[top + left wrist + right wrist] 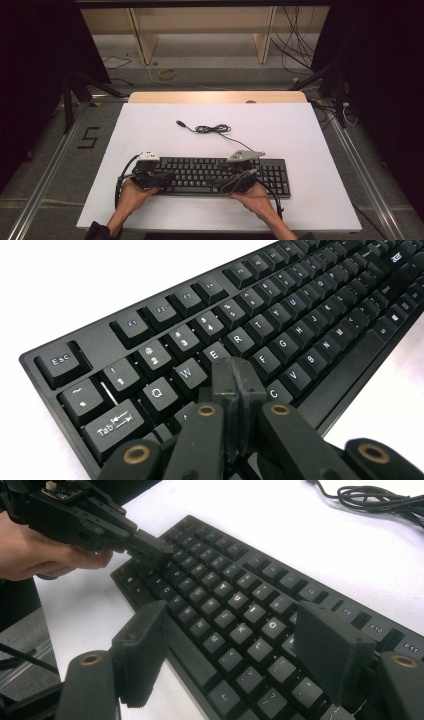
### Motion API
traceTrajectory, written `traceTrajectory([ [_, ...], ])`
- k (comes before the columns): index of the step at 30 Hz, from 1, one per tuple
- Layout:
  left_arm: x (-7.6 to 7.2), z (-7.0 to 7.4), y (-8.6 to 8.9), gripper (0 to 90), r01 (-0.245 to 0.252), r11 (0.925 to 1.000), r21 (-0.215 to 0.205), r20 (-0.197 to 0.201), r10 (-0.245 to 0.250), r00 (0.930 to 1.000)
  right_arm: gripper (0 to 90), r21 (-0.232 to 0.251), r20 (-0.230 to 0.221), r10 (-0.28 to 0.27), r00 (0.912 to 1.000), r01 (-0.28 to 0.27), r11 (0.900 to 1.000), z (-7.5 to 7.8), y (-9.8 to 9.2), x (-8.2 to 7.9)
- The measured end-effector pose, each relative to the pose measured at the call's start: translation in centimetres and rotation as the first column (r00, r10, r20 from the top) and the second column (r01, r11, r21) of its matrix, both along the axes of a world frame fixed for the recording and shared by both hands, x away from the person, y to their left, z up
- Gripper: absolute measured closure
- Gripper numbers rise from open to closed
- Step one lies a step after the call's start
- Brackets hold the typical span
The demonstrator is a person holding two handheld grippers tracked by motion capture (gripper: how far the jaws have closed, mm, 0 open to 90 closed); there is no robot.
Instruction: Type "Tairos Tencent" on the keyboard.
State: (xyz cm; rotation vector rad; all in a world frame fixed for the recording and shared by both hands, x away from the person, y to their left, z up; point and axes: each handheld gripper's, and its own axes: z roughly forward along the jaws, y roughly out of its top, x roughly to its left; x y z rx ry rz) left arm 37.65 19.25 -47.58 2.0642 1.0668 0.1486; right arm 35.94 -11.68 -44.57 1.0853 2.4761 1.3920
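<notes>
Keyboard (280, 335) far end blurred in left gripper view, top-right keys unreadable; its near-left corner cut by the bottom edge. Shut left gripper (237, 377) covers the keys under its tips, contact can't be told. In right gripper view, right gripper (235, 650) pads hide keys behind them; keyboard runs off right and bottom edges. Coiled cable (380, 497) cut at top-right. High view: key legends too small.
</notes>
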Motion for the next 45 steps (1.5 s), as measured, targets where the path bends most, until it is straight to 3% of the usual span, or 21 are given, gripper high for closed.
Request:
traceTrajectory([
  [6,0.2,-0.2,0.0,89.2,0.0,0.9998,0.02,-0.024,0.0,0.9997,31.0,0.001,-0.001,0.003,1.0,-0.003,1.0,0.1,-0.1,-0.1],
  [8,0.2,-0.4,0.1,89.3,-0.001,1.0,0.008,-0.035,0.001,0.9994,31.0,0.001,0.002,0.004,1.0,-0.004,1.0,0.1,0.0,-0.1],
  [19,0.0,-0.2,0.0,88.9,-0.005,0.9999,0.01,-0.019,0.005,0.9998,31.1,0.007,0.003,0.001,1.0,-0.001,1.0,0.3,-0.1,-0.2],
  [30,-0.4,0.6,0.4,69.4,0.0,0.9963,-0.086,0.013,0.002,0.9999,31.2,0.014,0.003,-0.002,1.0,0.002,1.0,0.4,-0.2,-0.1],
  [34,-0.5,0.7,0.4,59.1,-0.007,0.9949,-0.101,0.011,0.008,0.9999,31.2,0.012,0.003,-0.003,1.0,0.003,1.0,0.3,-0.2,-0.1],
  [39,-0.7,1.1,0.6,48.4,-0.001,0.9933,-0.116,0.037,0.005,0.9993,31.4,0.013,0.004,-0.002,1.0,0.002,1.0,0.3,-0.2,-0.1],
  [45,-1.0,1.5,0.8,41.0,-0.012,0.9893,-0.146,0.062,0.021,0.9979,31.5,0.012,0.003,0.001,1.0,-0.001,1.0,0.3,-0.1,-0.1],
])
